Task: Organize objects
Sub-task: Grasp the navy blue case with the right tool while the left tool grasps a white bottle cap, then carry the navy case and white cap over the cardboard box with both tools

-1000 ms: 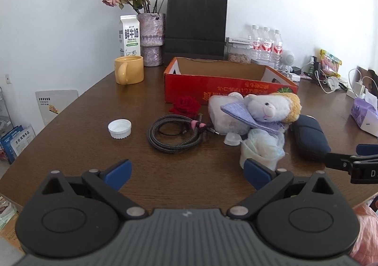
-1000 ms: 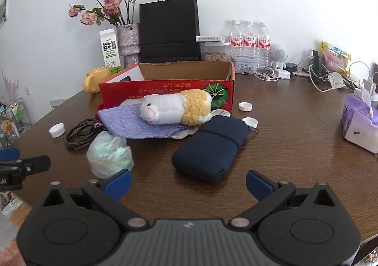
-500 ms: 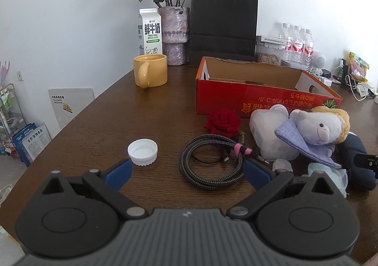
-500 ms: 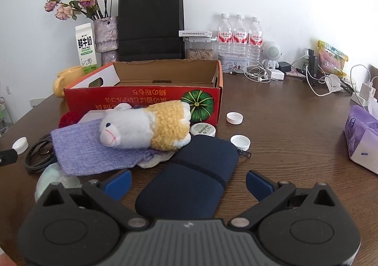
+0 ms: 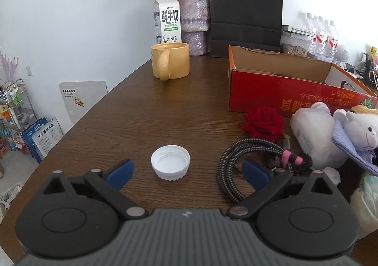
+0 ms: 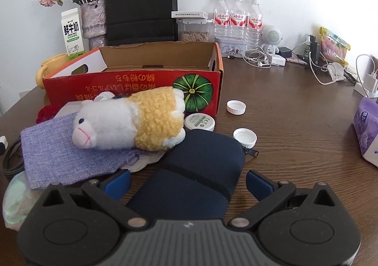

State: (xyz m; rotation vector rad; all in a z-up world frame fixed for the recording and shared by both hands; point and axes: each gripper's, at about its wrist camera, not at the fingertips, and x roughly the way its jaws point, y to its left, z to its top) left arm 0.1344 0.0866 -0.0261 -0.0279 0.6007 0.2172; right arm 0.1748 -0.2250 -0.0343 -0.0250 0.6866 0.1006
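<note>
My left gripper (image 5: 187, 172) is open just behind a white bottle cap (image 5: 170, 165) that lies between its blue pads. A coiled braided cable (image 5: 248, 162), a red rose (image 5: 264, 122) and a white plastic jar (image 5: 315, 138) lie to its right. My right gripper (image 6: 187, 182) is open over the near end of a dark blue zip case (image 6: 200, 176). A white and yellow plush sheep (image 6: 127, 123) rests on a purple knitted cloth (image 6: 61, 159). Behind them stands an open red cardboard box (image 6: 132, 86), also seen as the red box (image 5: 290, 91).
Two white caps (image 6: 236, 107) (image 6: 245, 137) and a round white tin (image 6: 199, 122) lie right of the box. A yellow mug (image 5: 170, 64), milk carton (image 5: 168, 21), vase, black paper bag (image 5: 245, 15) and water bottles (image 6: 237, 20) line the back. A purple tissue pack (image 6: 366, 133) sits far right.
The left gripper has swung left and closer to the table, bringing the white cap between its fingers. The right gripper has moved forward and down over the dark blue case.
</note>
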